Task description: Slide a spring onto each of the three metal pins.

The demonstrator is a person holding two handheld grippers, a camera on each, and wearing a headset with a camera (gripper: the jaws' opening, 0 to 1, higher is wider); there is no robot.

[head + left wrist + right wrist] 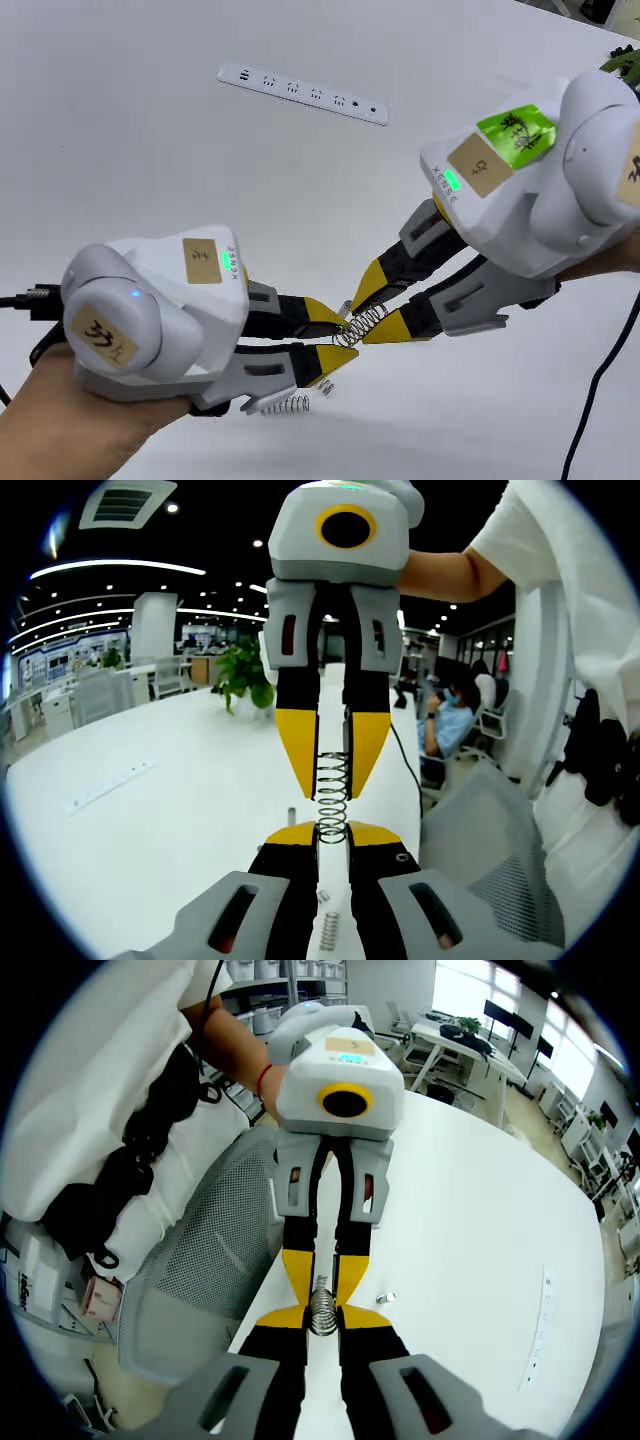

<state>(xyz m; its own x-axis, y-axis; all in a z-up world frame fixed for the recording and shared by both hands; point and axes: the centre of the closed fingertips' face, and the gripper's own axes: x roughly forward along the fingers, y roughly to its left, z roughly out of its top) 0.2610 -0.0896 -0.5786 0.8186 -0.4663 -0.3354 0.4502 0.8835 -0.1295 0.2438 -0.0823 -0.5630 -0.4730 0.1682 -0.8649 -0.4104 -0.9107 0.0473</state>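
Note:
A short steel spring [362, 325] hangs in the air between the two grippers. My left gripper [338, 338] comes in from the lower left and is shut on the spring's near end [331, 830]. My right gripper [388, 308] reaches down from the upper right, its yellow fingertips [298, 750] pressed on either side of the same spring [321, 1312]. Whether a pin sits inside the coil is hidden. A small metal pin [292, 814] stands on the white table just beyond the tips. A second spring [290, 404] lies on the table under the left gripper, with a small metal piece [326, 388] beside it.
A white power strip [303, 93] lies far back on the table [150, 180]. A black cable [600, 390] trails down at the right. A grey mesh chair [200, 1270] stands off the table's near edge.

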